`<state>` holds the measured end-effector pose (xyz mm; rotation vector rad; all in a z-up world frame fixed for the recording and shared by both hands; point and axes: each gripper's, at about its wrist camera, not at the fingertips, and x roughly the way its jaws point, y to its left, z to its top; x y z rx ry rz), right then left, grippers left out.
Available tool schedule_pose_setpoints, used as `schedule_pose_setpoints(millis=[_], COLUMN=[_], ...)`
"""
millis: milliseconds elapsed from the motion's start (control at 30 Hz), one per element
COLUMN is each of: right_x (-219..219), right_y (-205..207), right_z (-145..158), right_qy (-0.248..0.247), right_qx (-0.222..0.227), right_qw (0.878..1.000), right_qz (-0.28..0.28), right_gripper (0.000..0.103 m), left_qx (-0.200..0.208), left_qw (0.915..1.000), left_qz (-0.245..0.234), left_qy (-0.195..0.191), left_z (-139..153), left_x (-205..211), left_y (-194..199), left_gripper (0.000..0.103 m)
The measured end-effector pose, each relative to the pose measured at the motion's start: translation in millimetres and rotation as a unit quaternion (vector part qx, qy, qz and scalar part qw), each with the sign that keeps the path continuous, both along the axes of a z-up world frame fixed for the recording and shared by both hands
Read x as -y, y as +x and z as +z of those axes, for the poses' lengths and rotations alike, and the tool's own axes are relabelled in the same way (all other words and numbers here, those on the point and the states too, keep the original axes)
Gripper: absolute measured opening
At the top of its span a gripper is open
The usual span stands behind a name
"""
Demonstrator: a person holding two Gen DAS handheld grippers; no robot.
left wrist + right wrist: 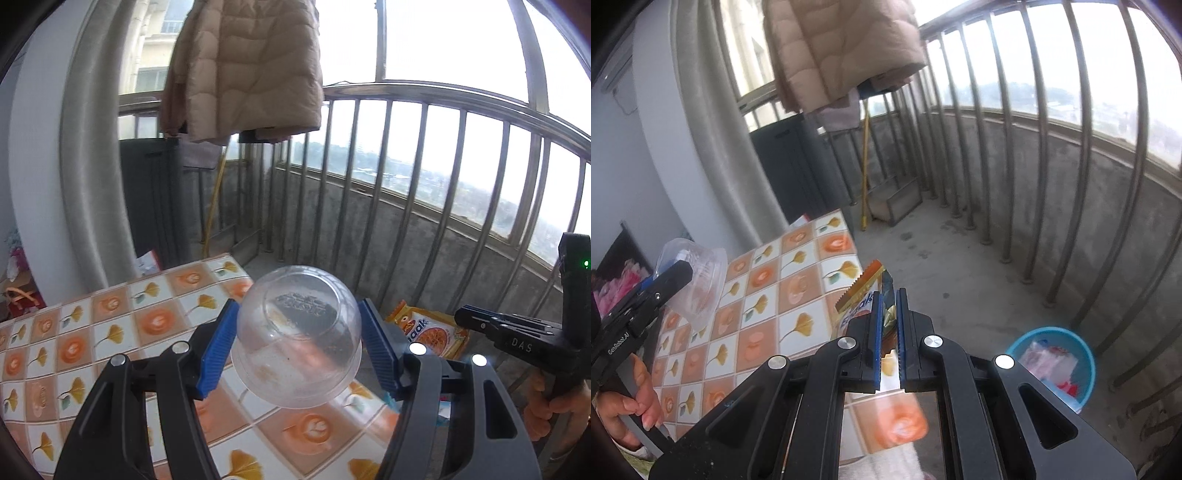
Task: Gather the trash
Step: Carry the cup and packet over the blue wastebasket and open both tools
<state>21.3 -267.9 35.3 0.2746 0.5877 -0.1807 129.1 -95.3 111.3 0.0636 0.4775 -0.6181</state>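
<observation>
My left gripper (297, 332) is shut on a clear plastic cup (299, 336), bottom facing the camera, held above the patterned table (110, 332). The right wrist view shows that same cup (701, 284) in the left gripper (670, 275) at the left edge. My right gripper (888, 306) is shut on an orange snack wrapper (862, 295), lifted past the table's right edge. In the left wrist view the wrapper (428, 332) hangs from the right gripper (461, 317) at the right. A blue bin (1086, 350) with trash inside stands on the balcony floor at lower right.
A metal railing (1034, 147) and low concrete wall ring the balcony. A tan puffy jacket (243, 66) hangs overhead. A dark cabinet (155, 199) and a yellow broom handle (865, 162) stand in the far corner. A hand (635, 402) grips the left handle.
</observation>
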Motion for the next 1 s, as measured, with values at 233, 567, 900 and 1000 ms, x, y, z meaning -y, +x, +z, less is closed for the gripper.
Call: schedule_pose_setpoints(millis=[233, 567, 900, 1000], right_x=[33.4, 84.1, 144.7, 164.5], right_y=[-16.6, -63.6, -114.2, -123.6], right_z=[-7.3, -23.5, -64.2, -92.0], right_qy=[0.014, 0.023, 0.048, 0.087], right_qx=[0.002, 0.002, -0.043, -0.06], right_qw=[0.999, 0.992, 0.968, 0.958], right_qz=[-0.039, -0.126, -0.243, -0.266], right_gripper=[0.005, 0.005, 0.005, 0.005], left_qx=[-0.008, -0.06, -0.205, -0.243], left_qw=[0.9992, 0.9924, 0.9586, 0.9451], left_qz=[-0.04, -0.107, -0.197, -0.214], left_qy=[-0.001, -0.002, 0.012, 0.045], left_z=[0.8, -13.6, -61.1, -85.0], left_x=[40.4, 103.9, 198.1, 232.2], left_y=[-3.8, -1.7, 11.8, 13.0], left_gripper=[0.064, 0.064, 0.064, 0.064])
